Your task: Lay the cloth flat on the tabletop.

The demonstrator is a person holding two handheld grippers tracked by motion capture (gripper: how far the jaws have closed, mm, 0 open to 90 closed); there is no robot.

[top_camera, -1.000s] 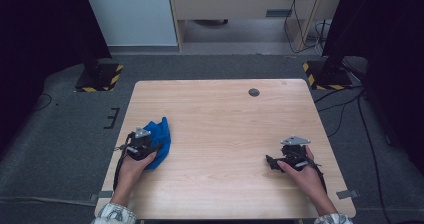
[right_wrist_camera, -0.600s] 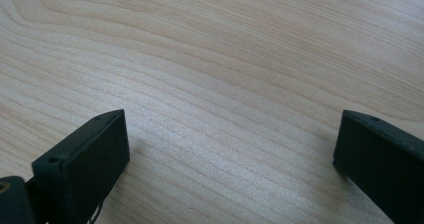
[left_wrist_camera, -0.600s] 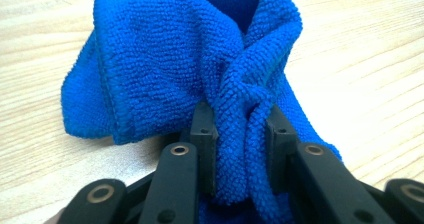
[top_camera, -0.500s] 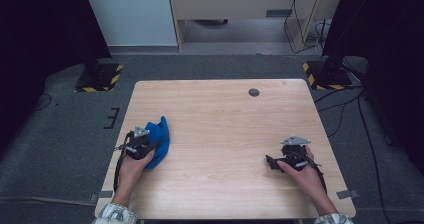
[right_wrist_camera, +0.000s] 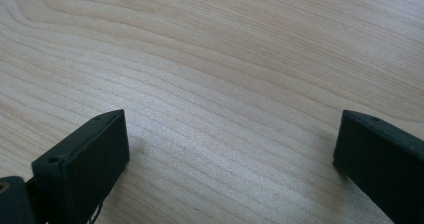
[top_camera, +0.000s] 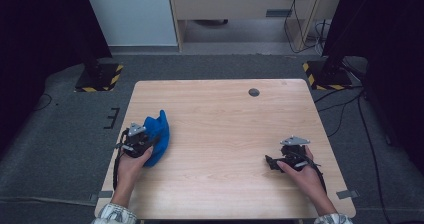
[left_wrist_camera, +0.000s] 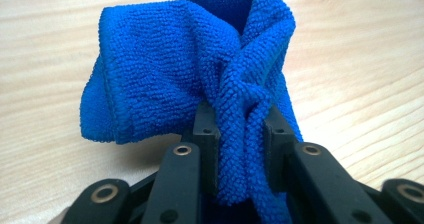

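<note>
A blue microfibre cloth (top_camera: 160,132) lies bunched at the left side of the wooden table (top_camera: 225,119). My left gripper (top_camera: 149,144) is shut on it. Its jaws have just been closing, and in the left gripper view a twisted fold of the cloth (left_wrist_camera: 165,69) is pinched between the two black pads of the left gripper (left_wrist_camera: 240,121). The rest of the cloth stands up above the wood. My right gripper (top_camera: 271,161) rests near the table's right front, pointing left. In the right gripper view the right gripper (right_wrist_camera: 230,149) stands open wide over bare wood.
A small dark round grommet (top_camera: 254,92) sits in the tabletop near the far edge. Yellow-and-black striped stand bases rest on the grey floor beyond the table's far left corner (top_camera: 97,78) and far right corner (top_camera: 324,75). A cabinet stands behind.
The left hand has risen slightly with the cloth, which now stands a bit more bunched and upright. The right hand has stayed where it was.
</note>
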